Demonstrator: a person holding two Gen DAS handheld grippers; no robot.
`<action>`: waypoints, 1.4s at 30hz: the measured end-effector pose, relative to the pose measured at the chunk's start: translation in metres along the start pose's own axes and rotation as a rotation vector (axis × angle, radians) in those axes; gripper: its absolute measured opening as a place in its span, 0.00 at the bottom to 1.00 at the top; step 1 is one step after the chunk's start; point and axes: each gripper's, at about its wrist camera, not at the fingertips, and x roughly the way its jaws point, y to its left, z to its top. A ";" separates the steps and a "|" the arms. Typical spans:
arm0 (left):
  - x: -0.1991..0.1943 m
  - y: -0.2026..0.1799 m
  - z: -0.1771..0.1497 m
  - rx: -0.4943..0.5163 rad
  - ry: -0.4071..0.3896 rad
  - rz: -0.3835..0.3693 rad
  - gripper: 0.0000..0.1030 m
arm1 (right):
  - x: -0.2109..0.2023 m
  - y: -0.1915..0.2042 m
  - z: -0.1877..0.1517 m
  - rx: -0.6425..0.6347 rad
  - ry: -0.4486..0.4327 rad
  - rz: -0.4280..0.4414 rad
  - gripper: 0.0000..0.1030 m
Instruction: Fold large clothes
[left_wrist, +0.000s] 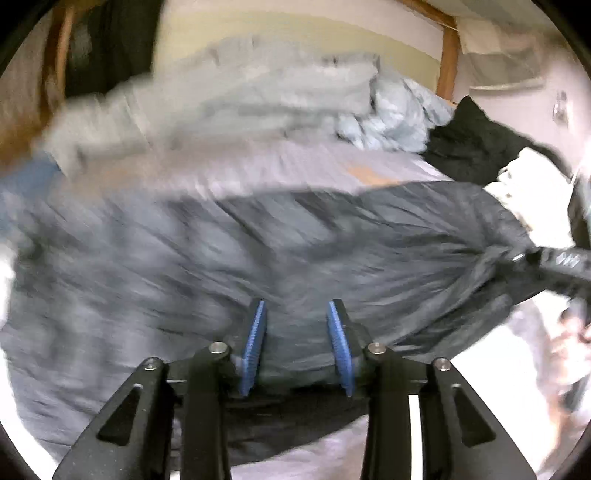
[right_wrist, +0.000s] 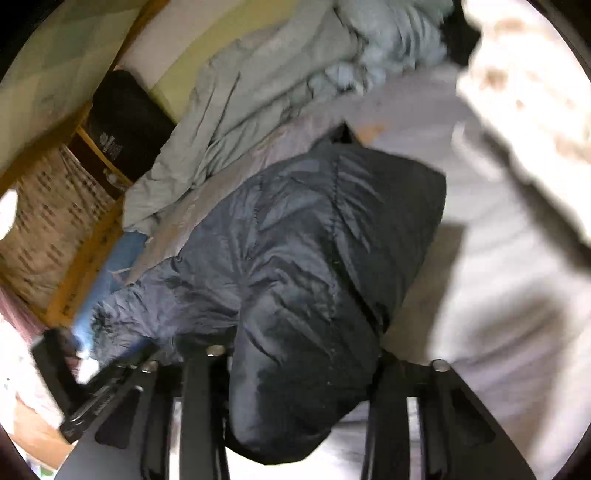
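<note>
Left wrist view, blurred: dark quilted jacket (left_wrist: 258, 251) spreads across centre of frame on the pale sheet (left_wrist: 369, 166), w/ grey-blue bedding (left_wrist: 258, 99) bunched upper centre. Left gripper (left_wrist: 297, 332) bottom centre, its 2 blue pads clenched on a jacket fold. Right gripper (left_wrist: 517, 258) at right edge grasps the jacket's bunched end. Right wrist view: jacket (right_wrist: 303, 258) fills centre, covering the fingertips.

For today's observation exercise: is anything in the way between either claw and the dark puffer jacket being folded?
Nothing visible. The dark puffer jacket already bunches between the left claw's blue pads, and the right claw has jacket fabric bulging between its fingers. Whether the pads press is unclear.
</note>
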 end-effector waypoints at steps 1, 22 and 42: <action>-0.007 0.000 0.002 0.005 -0.028 0.011 0.37 | -0.007 0.003 0.002 -0.025 -0.015 -0.034 0.33; 0.003 0.059 0.012 -0.104 0.239 0.056 0.43 | -0.142 0.080 0.030 -0.436 -0.213 -0.540 0.36; -0.033 0.103 0.040 -0.203 0.114 0.013 0.43 | -0.055 0.256 -0.072 -0.718 -0.164 -0.248 0.65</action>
